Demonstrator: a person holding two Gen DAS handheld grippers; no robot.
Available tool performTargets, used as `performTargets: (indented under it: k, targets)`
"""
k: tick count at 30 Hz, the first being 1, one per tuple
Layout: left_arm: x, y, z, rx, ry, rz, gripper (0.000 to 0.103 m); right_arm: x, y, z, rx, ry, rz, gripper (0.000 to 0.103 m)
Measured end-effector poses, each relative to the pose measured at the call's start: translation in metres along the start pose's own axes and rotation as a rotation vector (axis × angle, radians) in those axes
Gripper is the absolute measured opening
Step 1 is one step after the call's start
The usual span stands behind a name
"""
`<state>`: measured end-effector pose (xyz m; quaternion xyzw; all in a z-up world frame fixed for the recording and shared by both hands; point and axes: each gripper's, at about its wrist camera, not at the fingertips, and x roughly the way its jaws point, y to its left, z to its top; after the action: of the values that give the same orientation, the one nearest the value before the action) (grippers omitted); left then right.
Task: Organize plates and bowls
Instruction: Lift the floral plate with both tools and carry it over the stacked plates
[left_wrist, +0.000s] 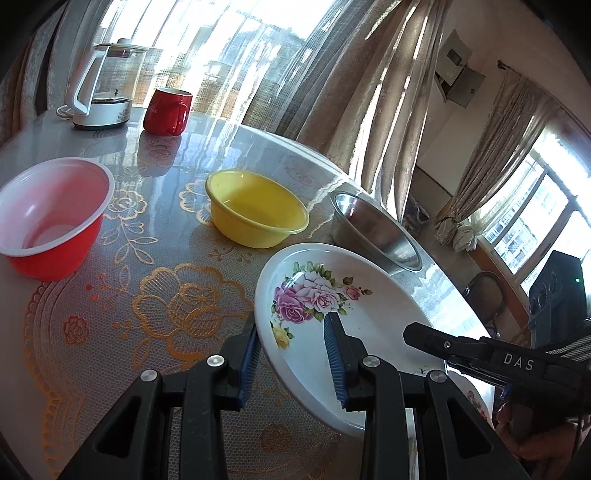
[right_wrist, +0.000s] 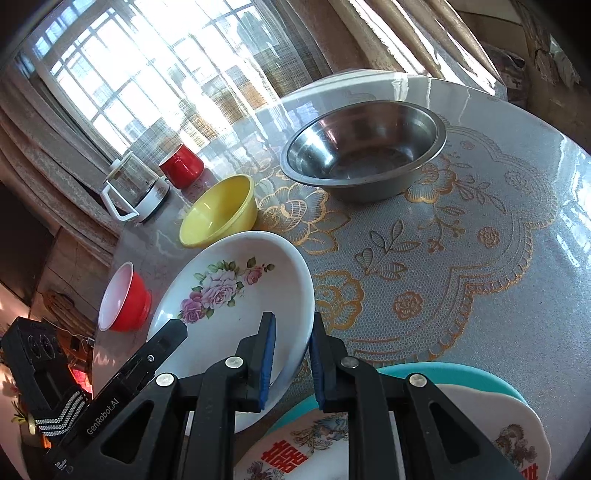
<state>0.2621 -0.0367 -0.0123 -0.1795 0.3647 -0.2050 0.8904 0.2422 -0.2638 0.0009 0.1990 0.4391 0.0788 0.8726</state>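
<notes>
Nearest the cameras, both tongs hold one white flowered plate (left_wrist: 332, 317), tilted above the desk (left_wrist: 155, 266). The left tongs (left_wrist: 295, 354) straddle its near rim, one blue pad under the rim and one on the plate's face, closed on it. The right tongs (right_wrist: 291, 354) are narrowed onto the opposite rim, a pad on each side of the edge. A person's hand (left_wrist: 532, 439) shows behind the right tool at the left view's lower right.

Under the raised plate, at the desk's near edge, lies a white plate with red characters (right_wrist: 295, 450) resting on a teal plate (right_wrist: 443, 373).

Farther out, the yellow bowl (left_wrist: 256, 206) stands just beyond the held plate's far rim, with the red bowl (left_wrist: 55, 218) well apart to its left and the steel bowl (right_wrist: 364, 147) near the desk's curved far-right edge. The patterned middle between the bowls lies bare.

Farthest, by the curtained window, stand a red mug (left_wrist: 168, 110) and a glass kettle (left_wrist: 107, 85).
</notes>
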Motion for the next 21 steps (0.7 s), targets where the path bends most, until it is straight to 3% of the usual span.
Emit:
performTargets:
  k: [21]
  targets:
    - [-0.014,-0.042,-0.016,0.119,0.003,-0.115,0.033,-0.057,-0.034,-0.034,0.119,-0.065,0.029,0.018]
